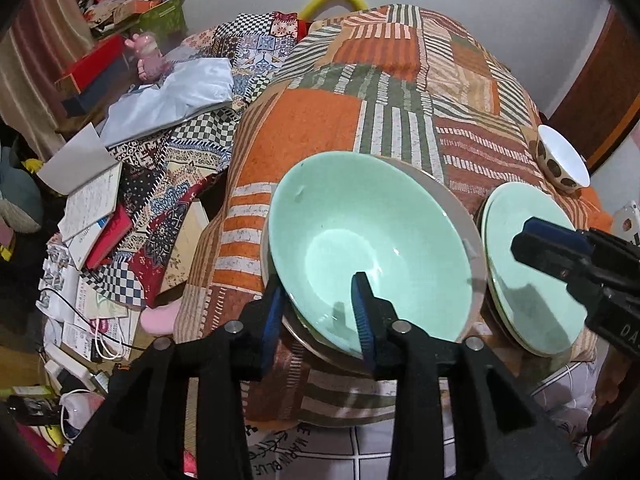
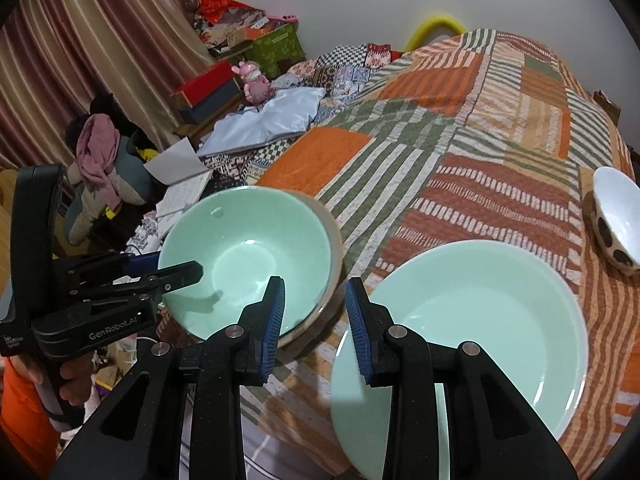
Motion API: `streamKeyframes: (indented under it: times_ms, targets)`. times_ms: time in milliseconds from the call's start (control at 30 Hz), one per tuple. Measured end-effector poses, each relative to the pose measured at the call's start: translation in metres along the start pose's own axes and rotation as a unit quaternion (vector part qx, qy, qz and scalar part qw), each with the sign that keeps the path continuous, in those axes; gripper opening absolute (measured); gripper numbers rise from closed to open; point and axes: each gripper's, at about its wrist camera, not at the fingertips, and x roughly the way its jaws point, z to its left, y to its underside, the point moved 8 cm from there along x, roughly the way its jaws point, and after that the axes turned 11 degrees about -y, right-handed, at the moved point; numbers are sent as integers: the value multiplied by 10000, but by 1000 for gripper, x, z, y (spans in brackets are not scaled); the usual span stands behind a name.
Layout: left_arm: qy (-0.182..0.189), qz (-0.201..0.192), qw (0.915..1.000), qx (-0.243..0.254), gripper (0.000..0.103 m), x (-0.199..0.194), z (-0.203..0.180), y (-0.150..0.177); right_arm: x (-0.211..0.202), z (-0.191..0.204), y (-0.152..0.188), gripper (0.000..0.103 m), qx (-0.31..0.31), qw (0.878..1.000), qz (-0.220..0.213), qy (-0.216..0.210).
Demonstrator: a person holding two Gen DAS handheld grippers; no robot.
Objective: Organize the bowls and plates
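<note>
**Bowls half sorted, one straggler left**

Left wrist view: my left claw [image 1: 320,312] straddles the near rim of the green bowl [image 1: 372,240], one pad inside, one outside, not pinching as far as I can see. That bowl is empty and nests in a grey dish [image 1: 452,200] near the front edge of the quilt [image 1: 320,120]. The right claw [image 1: 536,240] hangs over the green plates [image 1: 516,240] beside it.

Right wrist view: the right claw [image 2: 316,320] has a narrow gap and nothing in it. It hovers between the bowl [image 2: 248,256] and the plates [image 2: 480,320], which sit stacked and empty by the front edge. The spotted bowl [image 2: 616,224] lies tipped near the right edge, also empty. I'd say that one is what's left.
</note>
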Motion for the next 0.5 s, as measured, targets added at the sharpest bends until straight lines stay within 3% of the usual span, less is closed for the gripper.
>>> streamKeyframes:
  times_ms: [100,333,500]
  targets:
    - [-90,-126,9999,-18,45,-10,1,-4,-9,-5,-2,29,-31,9999,-101,48]
    - [-68,-685,9976,-98,53,-50,-9,-25,-41,-23,-8,34,-65,9989,-425,197]
    - [75,-1093,9939,-76,61,-75,-40,-42,-68,-42,-12,45,-22,9967,-692,421]
